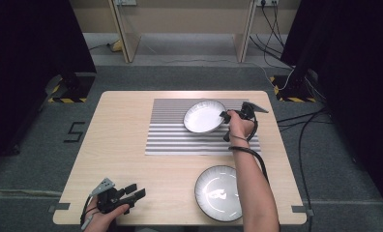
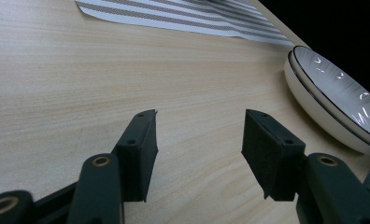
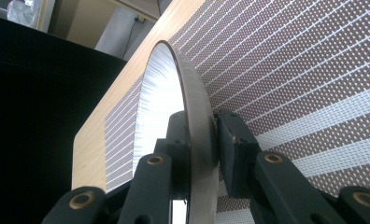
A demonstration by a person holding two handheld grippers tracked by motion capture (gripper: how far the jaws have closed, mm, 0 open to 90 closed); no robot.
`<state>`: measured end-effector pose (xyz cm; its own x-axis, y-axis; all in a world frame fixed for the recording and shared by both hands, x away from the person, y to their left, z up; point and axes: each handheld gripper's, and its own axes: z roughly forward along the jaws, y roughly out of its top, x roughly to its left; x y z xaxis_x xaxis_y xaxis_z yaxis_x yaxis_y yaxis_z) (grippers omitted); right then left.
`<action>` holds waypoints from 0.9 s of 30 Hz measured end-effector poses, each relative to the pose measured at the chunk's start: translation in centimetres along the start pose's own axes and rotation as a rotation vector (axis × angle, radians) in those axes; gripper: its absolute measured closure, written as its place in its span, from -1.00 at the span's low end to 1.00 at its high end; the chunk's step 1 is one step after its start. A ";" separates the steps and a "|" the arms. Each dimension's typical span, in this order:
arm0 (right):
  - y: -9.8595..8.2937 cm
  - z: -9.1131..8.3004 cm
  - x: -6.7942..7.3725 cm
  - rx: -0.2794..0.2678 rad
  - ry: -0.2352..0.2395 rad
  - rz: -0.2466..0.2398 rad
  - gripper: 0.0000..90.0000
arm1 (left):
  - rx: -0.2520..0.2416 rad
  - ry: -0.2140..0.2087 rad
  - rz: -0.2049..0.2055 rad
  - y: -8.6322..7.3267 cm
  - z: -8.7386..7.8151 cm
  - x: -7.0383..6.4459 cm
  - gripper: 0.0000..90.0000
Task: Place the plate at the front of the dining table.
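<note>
A light wooden table [image 1: 126, 145] stands on grey carpeted floor [image 1: 25, 159]. Tall black panels [image 1: 30, 38] flank it on both sides, their bases edged with yellow-and-black hazard tape [image 1: 67, 100]. Beyond stand pale wooden furniture legs [image 1: 122, 34] — perhaps a desk — with black cables [image 1: 305, 130] trailing across the floor at right.

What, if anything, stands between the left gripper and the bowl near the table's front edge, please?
Nothing visible does. The left gripper is open above bare wooden table, and the bowl sits off to its right, with only tabletop between them. The striped placemat lies farther back.
</note>
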<state>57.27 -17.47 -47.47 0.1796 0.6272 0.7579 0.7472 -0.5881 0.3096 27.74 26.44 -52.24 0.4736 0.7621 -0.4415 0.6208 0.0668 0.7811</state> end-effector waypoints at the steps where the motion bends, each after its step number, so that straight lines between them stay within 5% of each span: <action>1: 0.0 0.0 -0.1 0.000 0.000 -0.001 0.67 | 0.000 0.000 0.000 0.0 0.0 0.0 0.00; 27: -0.4 0.5 -1.7 -0.002 -0.030 0.034 0.75 | 0.001 -0.004 0.001 0.0 0.1 0.0 0.00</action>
<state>56.96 -18.03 -49.12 0.2238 0.6219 0.7504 0.7392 -0.6102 0.2852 27.76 26.39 -52.26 0.4767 0.7597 -0.4422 0.6210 0.0650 0.7811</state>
